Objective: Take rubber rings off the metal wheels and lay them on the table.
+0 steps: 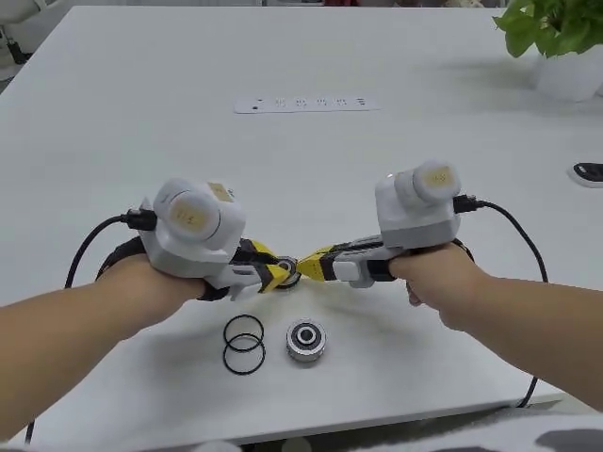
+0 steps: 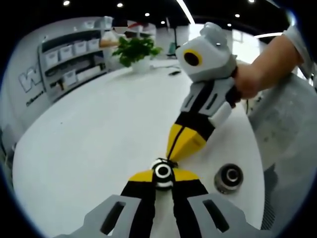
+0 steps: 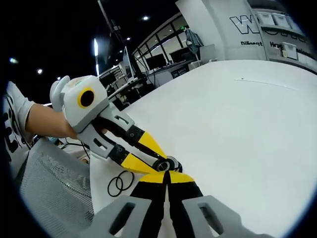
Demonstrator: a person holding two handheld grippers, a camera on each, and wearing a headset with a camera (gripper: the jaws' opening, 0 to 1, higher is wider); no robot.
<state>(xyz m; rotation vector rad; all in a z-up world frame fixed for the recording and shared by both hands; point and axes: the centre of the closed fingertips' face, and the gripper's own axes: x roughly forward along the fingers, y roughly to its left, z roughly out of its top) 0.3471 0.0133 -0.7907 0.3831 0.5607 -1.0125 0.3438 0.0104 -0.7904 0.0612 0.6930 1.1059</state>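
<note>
Over a white table [image 1: 141, 113], a small metal wheel [image 1: 291, 271] is clamped by the left gripper [image 1: 281, 273] and touched by the closed right gripper [image 1: 303, 266]; two loose rubber rings [image 1: 244, 344] are laid beside a second wheel [image 1: 306, 339].

Matt white table [image 1: 188, 141], shiny metal wheel [image 1: 306, 339], black rubber rings [image 1: 244, 345]

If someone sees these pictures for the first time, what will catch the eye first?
The left gripper and right gripper meet tip to tip above the table: the left clamps a small wheel, the right touches it with shut jaws. Below lie two black rubber rings beside a second metal wheel.
</note>
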